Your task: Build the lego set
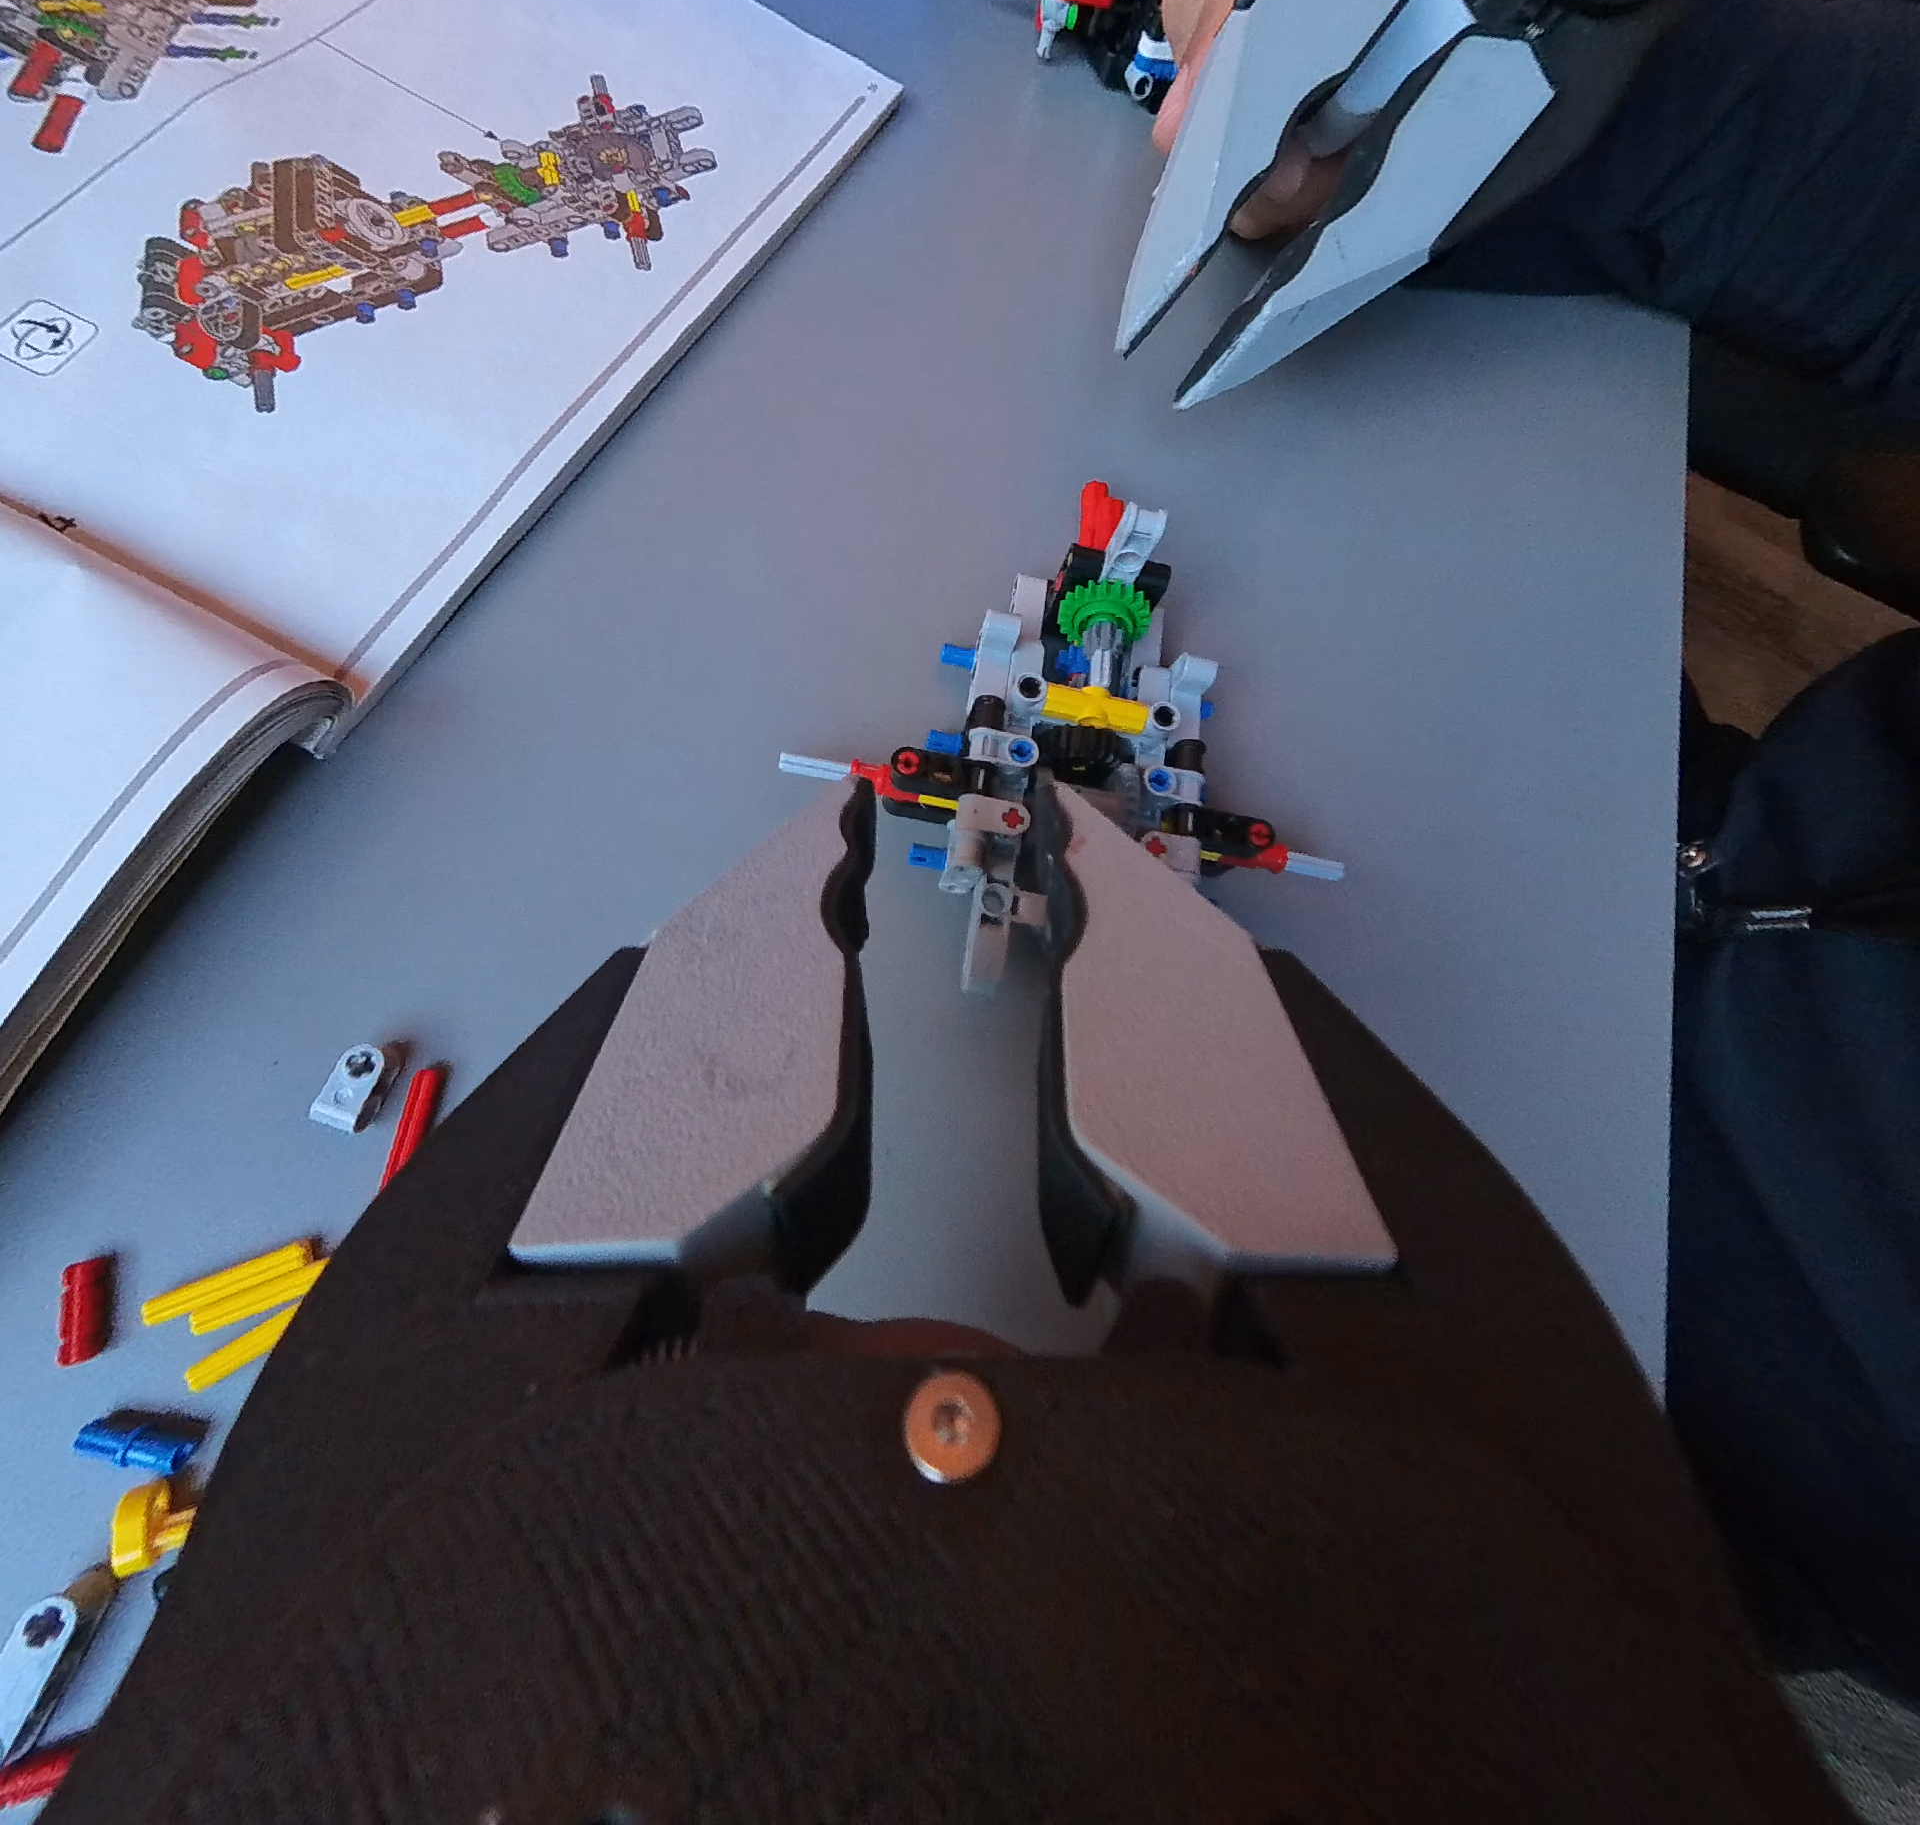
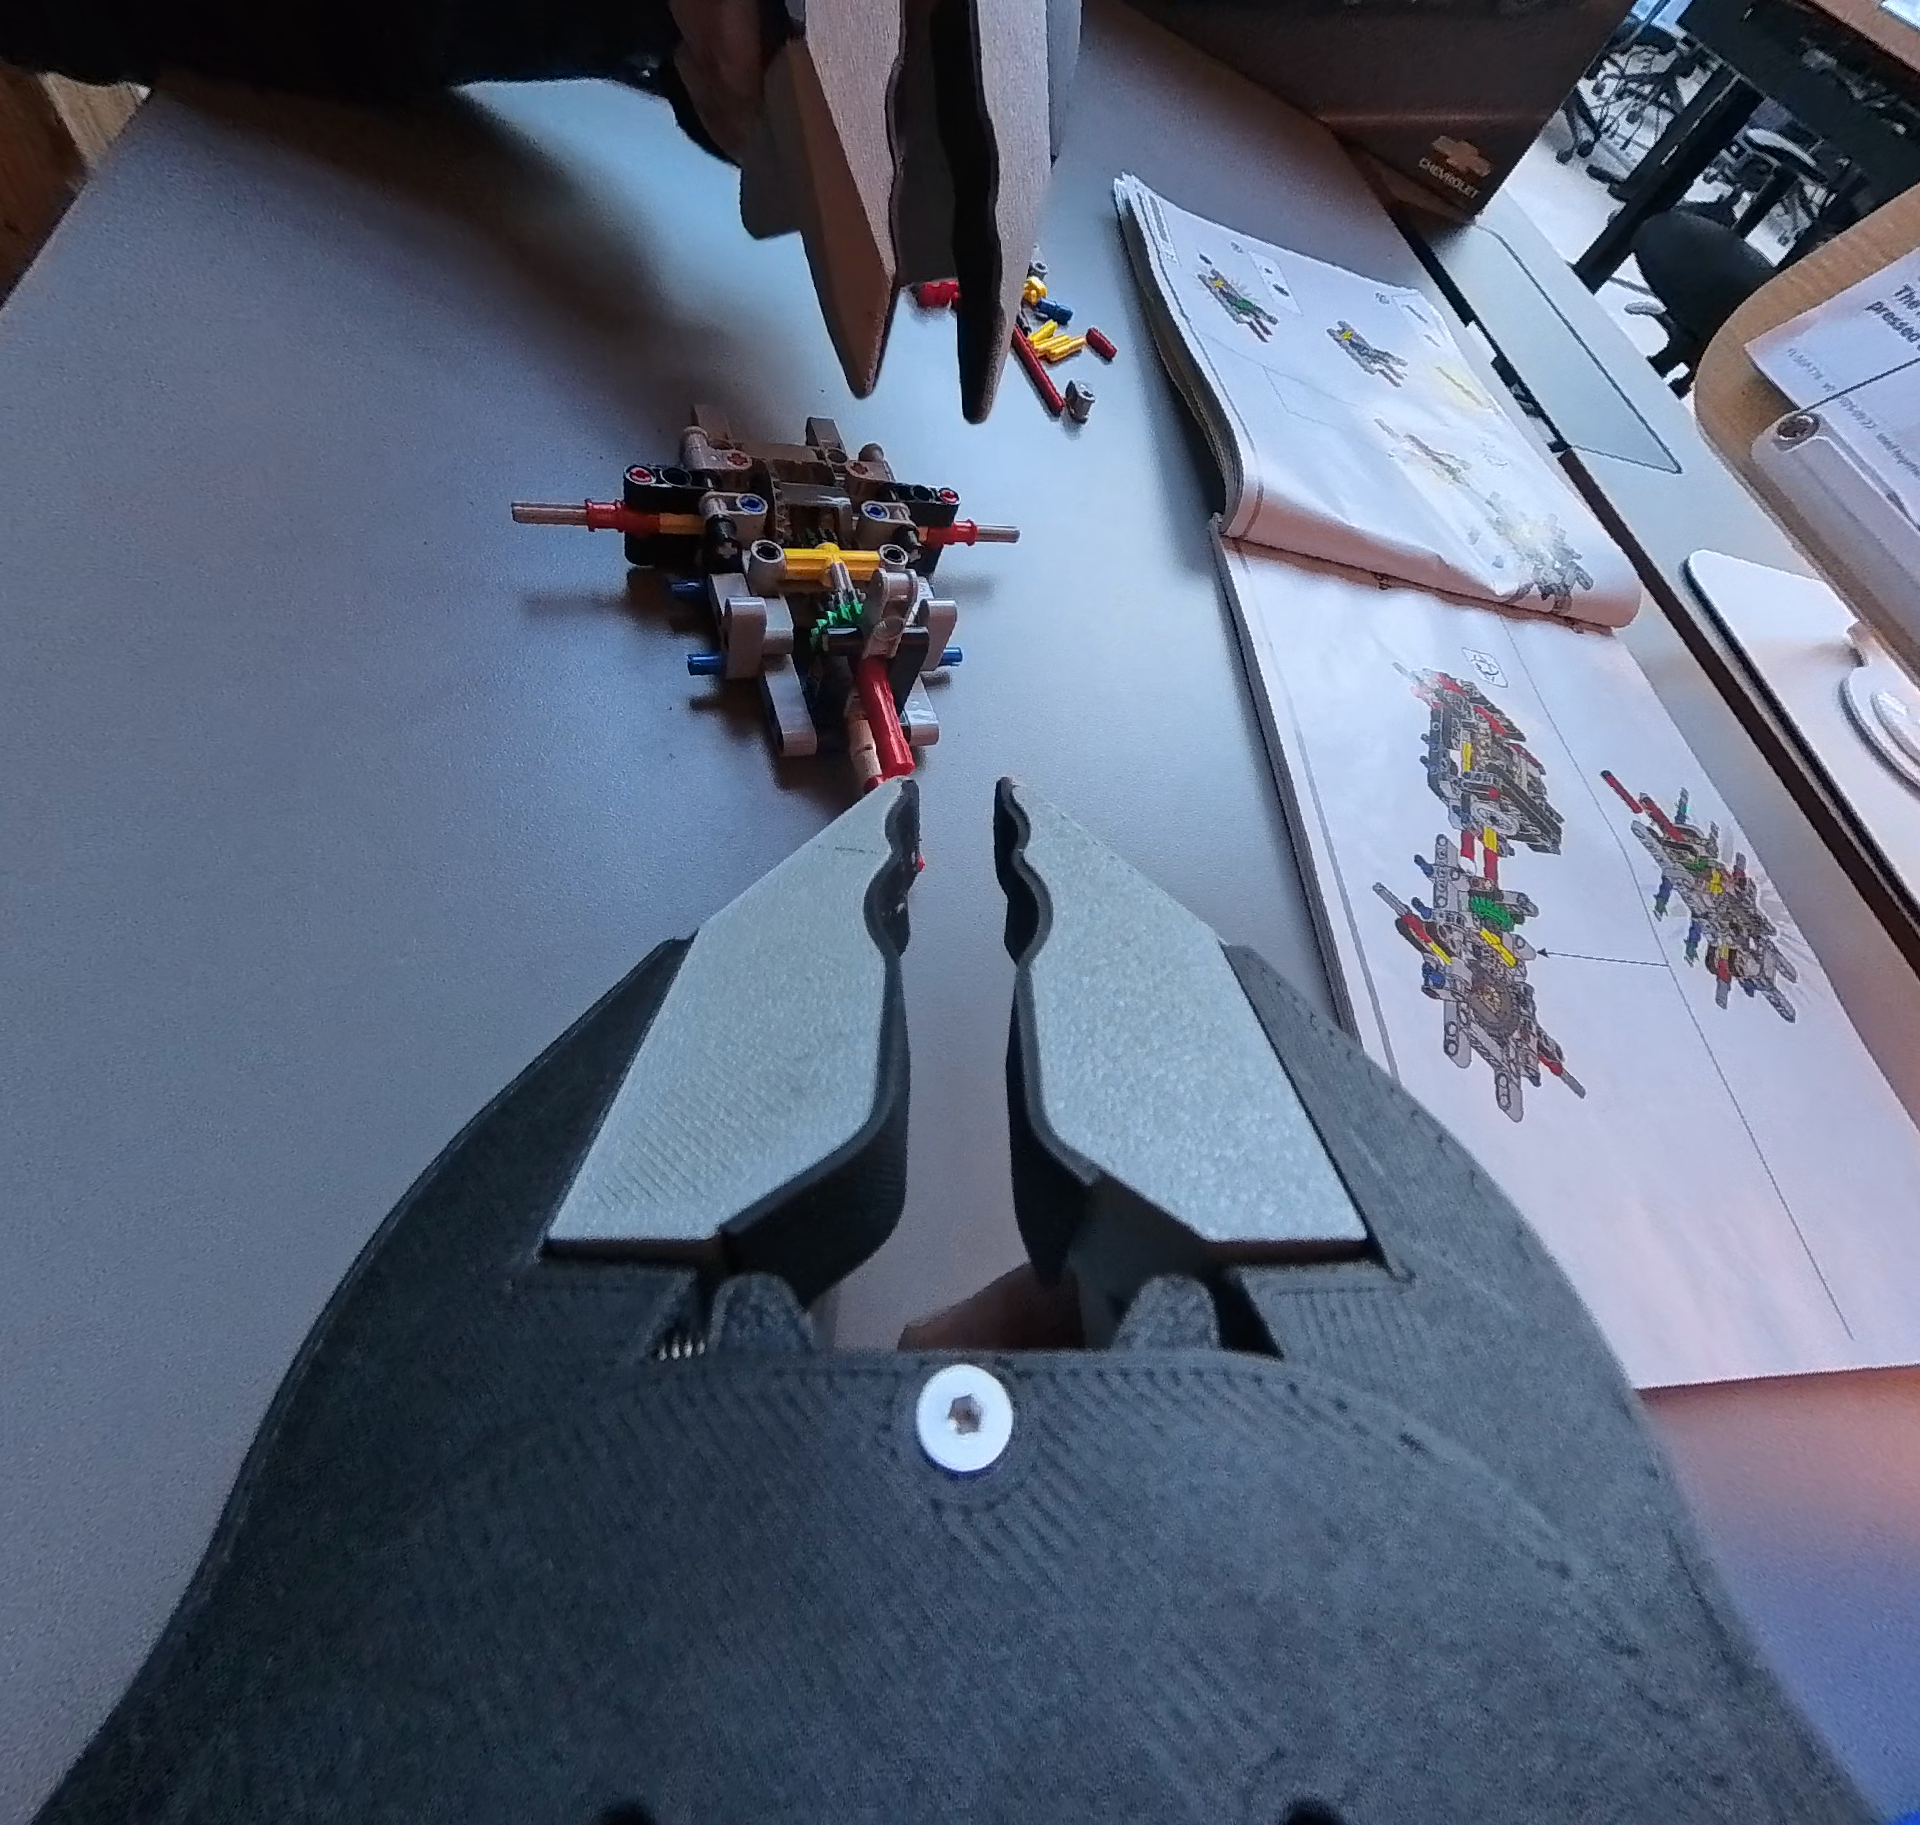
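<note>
A small multicoloured plastic brick assembly [image 1: 1070, 736] of grey beams, a green gear and a yellow cross-piece lies flat on the grey desk [image 1: 675, 632], between the two tools. Its long axis runs roughly from one tool to the other. The wide end, with thin pale axles sticking out to either side, is toward the left hand-held gripper [image 1: 956, 793]. The narrow end, tipped by a red axle [image 2: 878, 726], points at the right hand-held gripper [image 2: 956, 788].

In its own view the left hand-held gripper seems to straddle the wide end, and its right finger [image 1: 1132, 902] overlaps the model. The right wrist view shows it hanging above that end, tips pointing down and clear of the bricks. Its fingers are apart and nothing is in its grasp.

The right hand-held gripper stands just short of the red axle, which lies ahead and slightly left of its tips, not touching. Its fingers are close together with a narrow gap, and nothing is seen held between them.

The left tool is the nearer, being over the model; the right one faces it end-on along the axis.

An open instruction booklet [image 1: 416, 321] lies on the desk to one side. Loose red, yellow and blue pieces [image 1: 239, 1297] are scattered by the left tool.
</note>
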`<state>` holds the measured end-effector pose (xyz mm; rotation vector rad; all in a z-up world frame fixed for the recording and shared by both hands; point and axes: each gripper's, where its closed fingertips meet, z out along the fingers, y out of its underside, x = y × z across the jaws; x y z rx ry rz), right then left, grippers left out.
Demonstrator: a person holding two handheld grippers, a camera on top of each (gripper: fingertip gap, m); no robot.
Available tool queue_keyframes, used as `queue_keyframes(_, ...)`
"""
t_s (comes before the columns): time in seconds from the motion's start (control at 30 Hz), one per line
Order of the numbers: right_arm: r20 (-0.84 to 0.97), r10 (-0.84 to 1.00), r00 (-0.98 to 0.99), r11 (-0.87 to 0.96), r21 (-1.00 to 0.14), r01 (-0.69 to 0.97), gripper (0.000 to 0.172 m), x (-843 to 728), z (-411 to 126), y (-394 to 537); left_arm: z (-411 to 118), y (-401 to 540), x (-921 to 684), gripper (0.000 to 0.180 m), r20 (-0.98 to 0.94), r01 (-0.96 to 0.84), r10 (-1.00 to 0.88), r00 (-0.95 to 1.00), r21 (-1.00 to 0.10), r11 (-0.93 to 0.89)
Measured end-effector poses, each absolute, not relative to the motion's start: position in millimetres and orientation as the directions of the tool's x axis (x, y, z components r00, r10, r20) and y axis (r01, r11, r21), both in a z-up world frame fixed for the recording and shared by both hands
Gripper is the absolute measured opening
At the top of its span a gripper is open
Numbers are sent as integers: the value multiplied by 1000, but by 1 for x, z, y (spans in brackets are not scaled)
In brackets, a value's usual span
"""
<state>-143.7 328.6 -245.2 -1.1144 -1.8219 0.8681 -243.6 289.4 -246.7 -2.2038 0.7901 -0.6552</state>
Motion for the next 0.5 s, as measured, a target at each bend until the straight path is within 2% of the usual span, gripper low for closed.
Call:
queue_keyframes(0.17, 266, 917, -298, 371, -844, 387, 16, -146, -250, 328, -245, 283, -238, 29, 212, -369, -725, 655, -747, -553)
queue_keyframes(0.5, 250, 900, -357, 393, -818, 419, 15, -155, -259, 318, -253, 281, -210, 27, 185, -420, -769, 612, -748, -514)
